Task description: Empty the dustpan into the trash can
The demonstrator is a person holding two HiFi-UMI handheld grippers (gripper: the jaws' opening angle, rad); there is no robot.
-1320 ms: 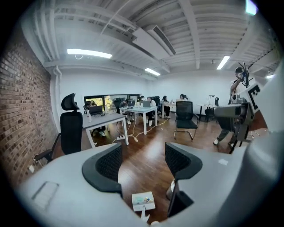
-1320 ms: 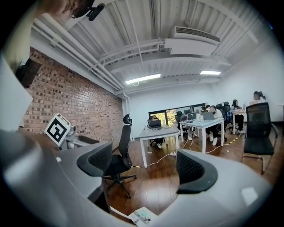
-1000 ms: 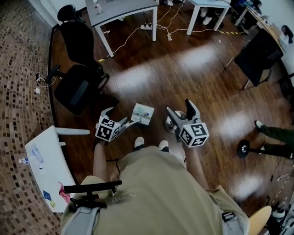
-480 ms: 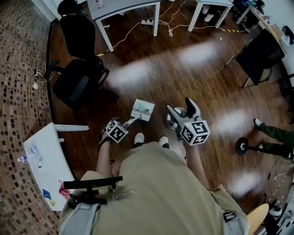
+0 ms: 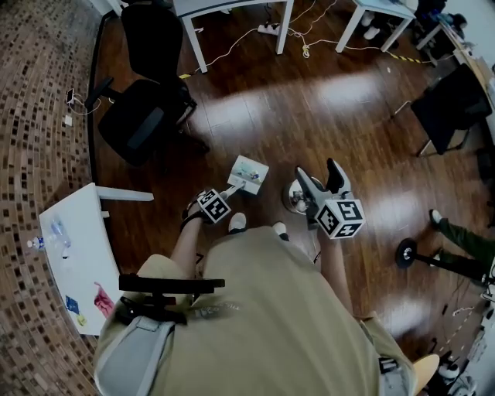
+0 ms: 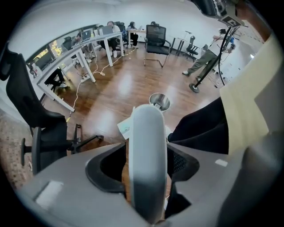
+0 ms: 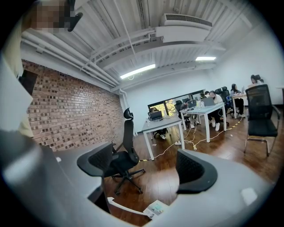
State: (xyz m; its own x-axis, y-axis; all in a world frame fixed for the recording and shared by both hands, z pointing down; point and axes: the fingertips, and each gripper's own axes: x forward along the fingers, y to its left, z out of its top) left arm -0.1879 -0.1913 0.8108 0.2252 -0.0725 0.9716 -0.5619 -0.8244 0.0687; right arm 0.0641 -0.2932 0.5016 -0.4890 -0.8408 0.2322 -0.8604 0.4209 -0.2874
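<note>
Wooden floor (image 5: 309,116), centre of the head view: dustpan (image 5: 249,174) resting just left of the small metal trash can (image 6: 159,101). Judged a light, stiff plastic pan that would spill if tipped early, best taken by its smooth rounded handle (image 6: 148,128). Left tool (image 6: 148,153), pointing steeply down, has just been closing round that handle, a sliver of gap showing; right tool (image 5: 319,182) near level, wide, empty

There are one left hand-held gripper (image 5: 230,191) and one right hand-held gripper (image 5: 322,179), one dustpan (image 5: 249,173), one trash can (image 5: 291,199), two black office chairs (image 5: 143,124) (image 5: 452,100) at ten and two o'clock, three white worktops (image 5: 81,267) (image 5: 224,6) (image 5: 383,8) and one bottle (image 5: 57,231) at eight o'clock
</note>
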